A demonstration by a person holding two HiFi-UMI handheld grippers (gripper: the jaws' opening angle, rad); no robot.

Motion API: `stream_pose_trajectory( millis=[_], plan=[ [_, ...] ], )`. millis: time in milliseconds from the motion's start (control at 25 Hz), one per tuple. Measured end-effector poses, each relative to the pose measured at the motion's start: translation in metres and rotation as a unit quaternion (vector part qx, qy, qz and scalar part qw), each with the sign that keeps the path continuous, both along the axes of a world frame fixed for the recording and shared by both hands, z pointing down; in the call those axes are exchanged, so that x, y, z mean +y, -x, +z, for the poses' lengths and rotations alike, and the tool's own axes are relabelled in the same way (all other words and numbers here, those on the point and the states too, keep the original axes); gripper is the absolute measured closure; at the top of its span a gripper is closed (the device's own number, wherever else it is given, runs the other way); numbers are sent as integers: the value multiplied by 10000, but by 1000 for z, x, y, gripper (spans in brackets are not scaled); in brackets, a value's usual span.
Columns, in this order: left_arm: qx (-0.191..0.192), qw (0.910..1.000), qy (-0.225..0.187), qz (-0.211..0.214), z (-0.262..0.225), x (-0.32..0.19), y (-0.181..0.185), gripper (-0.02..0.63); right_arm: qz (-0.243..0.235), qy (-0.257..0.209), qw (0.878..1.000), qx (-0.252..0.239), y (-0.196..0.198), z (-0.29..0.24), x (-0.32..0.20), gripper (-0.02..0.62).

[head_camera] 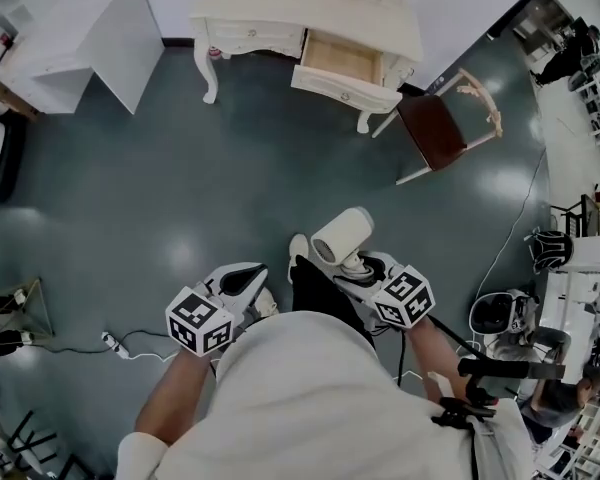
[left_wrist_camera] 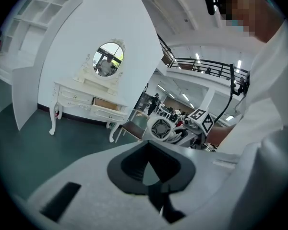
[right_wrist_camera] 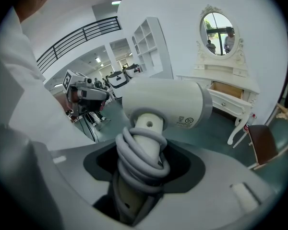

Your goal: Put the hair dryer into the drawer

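A white hair dryer [head_camera: 342, 236] with its grey cord wound round the handle stands up out of my right gripper [head_camera: 358, 268], which is shut on the handle. In the right gripper view the dryer [right_wrist_camera: 168, 104] fills the middle and the jaws [right_wrist_camera: 134, 193] clamp its handle low down. My left gripper [head_camera: 246, 280] is held beside it, shut and holding nothing; its view shows the dryer's rear grille [left_wrist_camera: 161, 127] to the right. Across the floor, the cream dressing table [head_camera: 280, 13] has its drawer [head_camera: 342, 60] pulled open.
A brown-seated chair [head_camera: 435, 128] stands right of the dressing table. A white shelf unit [head_camera: 70, 38] is at the far left. Cables and a power strip [head_camera: 118, 345] lie on the dark floor at left; desks with equipment [head_camera: 570, 308] line the right.
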State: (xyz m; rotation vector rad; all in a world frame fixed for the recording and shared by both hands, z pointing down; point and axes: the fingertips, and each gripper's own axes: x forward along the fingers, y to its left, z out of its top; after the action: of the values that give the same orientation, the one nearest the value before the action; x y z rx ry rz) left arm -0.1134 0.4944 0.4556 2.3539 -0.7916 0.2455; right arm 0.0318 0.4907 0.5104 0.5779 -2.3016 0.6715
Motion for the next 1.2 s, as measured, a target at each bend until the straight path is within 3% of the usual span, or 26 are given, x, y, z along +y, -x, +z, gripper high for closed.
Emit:
stream_pose_trajectory(
  millis=[200,680,880,1200],
  plan=[
    [-30,9997,0,236,7,-58,-16,609,70,-57,9999,50,-9,12,-59,351],
    [-446,9985,-150,267,-30,-248,-49,609,-37,-454,9989,-129,-35,5,-248,351],
    [-536,9969,-90,563,-30,-289,-68,609,178,-372,9991,-68,-57,11,-288,351],
    [-315,9958,-102,849,-20,-361,-61,609,302,-285,9989,221,-62,19,-351,351]
  ],
)
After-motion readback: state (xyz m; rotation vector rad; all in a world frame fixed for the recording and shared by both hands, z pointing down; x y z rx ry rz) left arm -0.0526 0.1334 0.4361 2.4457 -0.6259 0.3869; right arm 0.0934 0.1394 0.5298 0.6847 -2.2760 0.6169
